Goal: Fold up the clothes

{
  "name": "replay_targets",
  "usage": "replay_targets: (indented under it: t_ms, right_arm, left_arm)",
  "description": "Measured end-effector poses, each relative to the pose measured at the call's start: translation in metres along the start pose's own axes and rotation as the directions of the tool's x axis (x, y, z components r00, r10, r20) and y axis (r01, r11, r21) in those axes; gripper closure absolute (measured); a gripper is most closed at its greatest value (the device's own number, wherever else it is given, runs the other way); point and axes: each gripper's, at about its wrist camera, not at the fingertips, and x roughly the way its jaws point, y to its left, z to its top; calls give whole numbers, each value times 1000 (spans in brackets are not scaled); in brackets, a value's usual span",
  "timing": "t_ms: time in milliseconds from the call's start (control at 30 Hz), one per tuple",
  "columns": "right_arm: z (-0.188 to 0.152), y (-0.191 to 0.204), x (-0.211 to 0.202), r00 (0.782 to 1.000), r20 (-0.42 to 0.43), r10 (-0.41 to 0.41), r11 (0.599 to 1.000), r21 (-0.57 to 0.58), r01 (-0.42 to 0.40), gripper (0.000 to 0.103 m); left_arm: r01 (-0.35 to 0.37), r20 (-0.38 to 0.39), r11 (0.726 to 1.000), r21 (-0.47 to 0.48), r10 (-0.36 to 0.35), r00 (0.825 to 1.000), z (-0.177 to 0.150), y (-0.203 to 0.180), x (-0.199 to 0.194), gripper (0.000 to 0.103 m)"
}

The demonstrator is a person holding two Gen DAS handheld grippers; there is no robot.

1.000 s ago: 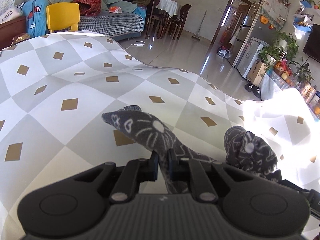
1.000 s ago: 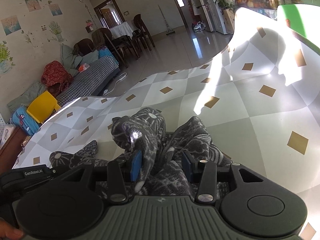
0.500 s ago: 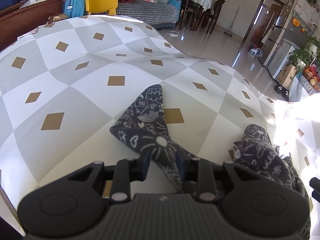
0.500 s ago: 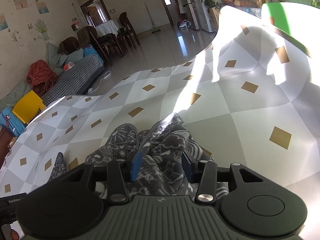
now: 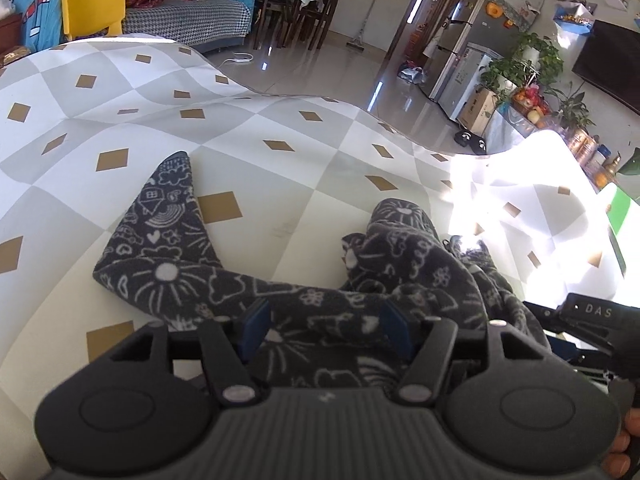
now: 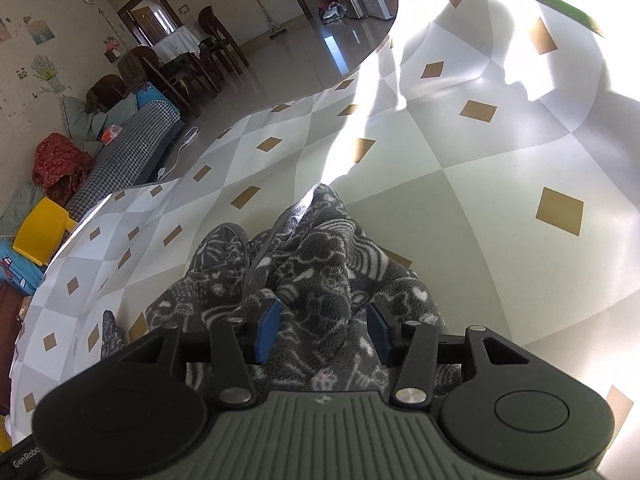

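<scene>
A wide table [image 5: 280,168] fills most of the room in front, covered in a cloth of grey and white diamonds with small tan squares, and a strong patch of sun washes out its far right side. On it lies the garment [image 5: 360,288], dark grey fleece printed with white doodles of flowers, hearts and clouds; one pointed flap stretches flat out to the left, while the rest is bunched in a soft heap on the right. In the right wrist view the same garment [image 6: 316,264] sits rumpled just ahead of the camera, a grey seam running along its ridge. Beyond the table edge there is a yellow chair [image 5: 94,10] near a checked sofa [image 5: 188,24], and further back a dining set and a fridge with potted plants beside it. The left tongs [image 5: 326,322] are spread wide, blue pads standing apart over the fleece and not pinching it. The right tongs [image 6: 324,326] are likewise spread, with cloth lying loose between the pads. A fingertip [image 5: 624,452] shows at the lower right corner
</scene>
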Motion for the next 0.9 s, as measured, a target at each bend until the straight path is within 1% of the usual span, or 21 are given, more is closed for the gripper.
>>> replay_targets:
  t_ms: [67,100,267,300,400,467,533,567,633,667,700,733,767,800,867,900]
  right_arm:
    - [-1,-1,2,1000,-15,7,1000,14,-6,55]
    - [-1,-2,4,1000,-23,10,1000,25,-10,55]
    - [-4,-5,10,999,-47,27,998,59,-24,55]
    - [-5,-5,11,998,-54,32,998,62,-29,55]
    - [-8,-1,16,996,-73,48,998,42,-45,57]
    - [-10,5,18,995,-79,56,998,6,-56,62]
    - [-13,11,19,995,-80,61,997,-39,-64,64]
    - [-14,14,19,995,-80,65,996,-54,-70,66]
    - [-15,18,19,993,-83,79,993,-80,-86,68]
    - [-16,19,19,993,-83,87,992,-85,-94,69]
    - [-17,21,20,992,-84,94,991,-91,-102,70]
    - [-17,23,19,992,-80,101,989,-98,-108,71]
    - [-18,24,19,991,-77,107,988,-106,-115,73]
    - [-18,26,18,991,-73,114,986,-114,-121,74]
    - [-19,29,17,988,-70,134,982,-123,-142,77]
    - [-19,30,17,987,-68,145,980,-128,-152,78]
  left_arm:
    - [13,-2,999,32,-13,1000,-5,-8,4,29]
    - [14,-1,999,45,-14,1000,-6,-12,5,28]
    - [57,-16,998,20,-56,998,-11,-16,11,26]
    - [65,-19,998,15,-65,998,-12,-17,12,24]
    - [90,-28,996,-1,-90,996,-15,-20,16,13]
    - [110,-40,994,-7,-110,993,-18,-22,19,11]
    - [131,-59,991,-9,-132,990,-20,-23,22,11]
    - [126,-64,992,-7,-126,990,-15,-18,26,12]
    - [130,-73,991,-8,-130,989,-18,-18,29,18]
    - [138,-82,990,-16,-138,987,-18,-17,31,31]
    - [145,-91,989,-23,-146,985,-19,-16,32,46]
    - [150,-94,988,-24,-152,984,-19,-15,32,52]
    - [155,-97,988,-26,-157,983,-19,-15,32,61]
    - [160,-99,987,-27,-162,982,-20,-14,33,67]
    - [129,-91,991,-27,-131,987,-20,-11,31,74]
    - [114,-87,993,-27,-116,989,-20,-10,30,75]
